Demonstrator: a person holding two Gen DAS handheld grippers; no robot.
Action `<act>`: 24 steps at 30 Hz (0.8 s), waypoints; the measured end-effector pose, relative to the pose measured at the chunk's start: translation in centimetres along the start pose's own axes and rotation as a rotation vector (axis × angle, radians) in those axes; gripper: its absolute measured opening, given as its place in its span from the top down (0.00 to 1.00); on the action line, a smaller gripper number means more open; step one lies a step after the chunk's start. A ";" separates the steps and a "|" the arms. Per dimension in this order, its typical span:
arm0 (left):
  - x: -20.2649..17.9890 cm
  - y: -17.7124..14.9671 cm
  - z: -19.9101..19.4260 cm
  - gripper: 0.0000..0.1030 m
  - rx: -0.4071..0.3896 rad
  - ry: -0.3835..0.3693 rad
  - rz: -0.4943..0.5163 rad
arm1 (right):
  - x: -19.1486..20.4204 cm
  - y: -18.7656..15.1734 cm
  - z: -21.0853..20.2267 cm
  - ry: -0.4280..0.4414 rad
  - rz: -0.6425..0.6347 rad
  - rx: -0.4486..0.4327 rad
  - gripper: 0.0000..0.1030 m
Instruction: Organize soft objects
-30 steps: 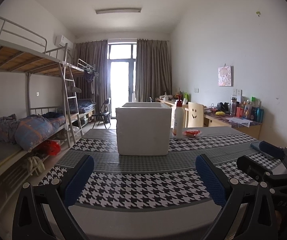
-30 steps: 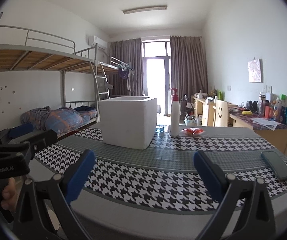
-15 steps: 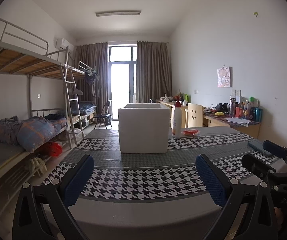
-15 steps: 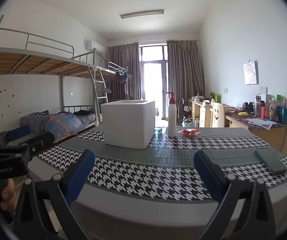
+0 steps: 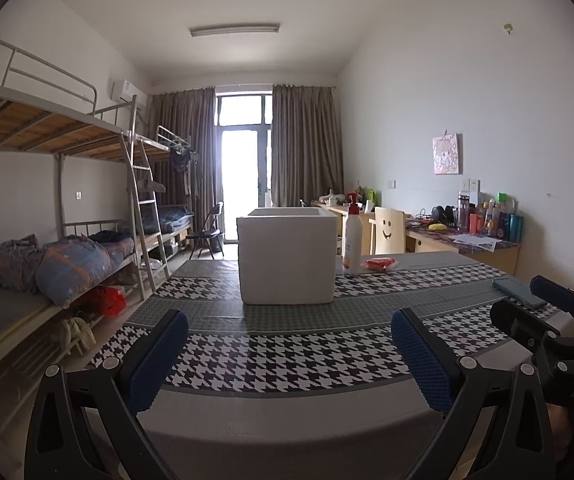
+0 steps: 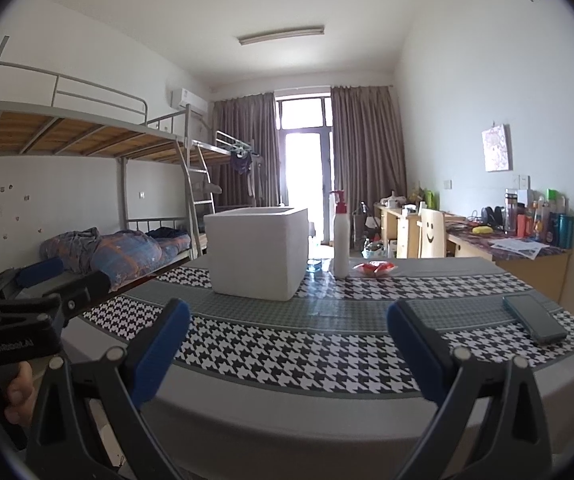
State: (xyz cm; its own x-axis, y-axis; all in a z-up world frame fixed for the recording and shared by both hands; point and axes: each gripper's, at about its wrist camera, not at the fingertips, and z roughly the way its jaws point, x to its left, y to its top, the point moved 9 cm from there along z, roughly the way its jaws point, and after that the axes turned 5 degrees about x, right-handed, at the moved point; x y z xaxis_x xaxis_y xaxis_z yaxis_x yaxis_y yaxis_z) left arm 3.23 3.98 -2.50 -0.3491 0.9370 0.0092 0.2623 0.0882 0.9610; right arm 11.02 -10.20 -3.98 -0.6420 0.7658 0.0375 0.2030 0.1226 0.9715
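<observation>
Left wrist view: the left gripper has its two blue pads spread wide, holding and touching nothing, poised at the near edge of the table. On the houndstooth cloth stand one white foam box, open-topped, in the middle; just right of it one white pump bottle; beside that one red packet. One dark phone lies far right, partly hidden by the right gripper, which juts in from the right. No soft object can be made out on the table; the box's inside is hidden.

Right wrist view: the right gripper is likewise wide open and empty, short of the table edge. Box, bottle, packet and phone lie ahead, nothing between. The left gripper shows at the left edge. A bunk bed with bedding stands along the left wall.
</observation>
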 end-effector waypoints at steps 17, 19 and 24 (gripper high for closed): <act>-0.2 0.0 -0.6 0.01 -0.011 0.002 0.004 | 0.1 -0.2 -0.6 0.003 -0.007 -0.014 0.03; -0.3 0.0 -0.7 0.01 -0.011 0.003 0.006 | 0.1 -0.2 -0.7 0.006 -0.008 -0.014 0.03; -0.3 0.1 -0.8 0.01 -0.012 0.003 0.006 | 0.3 -0.2 -0.7 0.005 -0.008 -0.015 0.03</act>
State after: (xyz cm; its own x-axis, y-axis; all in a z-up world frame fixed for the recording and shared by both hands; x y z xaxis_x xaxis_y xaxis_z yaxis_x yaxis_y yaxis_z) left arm 2.65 3.49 -2.20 -0.3497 0.9367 0.0160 0.2537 0.0782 0.9641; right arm 10.28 -10.45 -3.98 -0.6469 0.7619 0.0306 0.1863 0.1190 0.9753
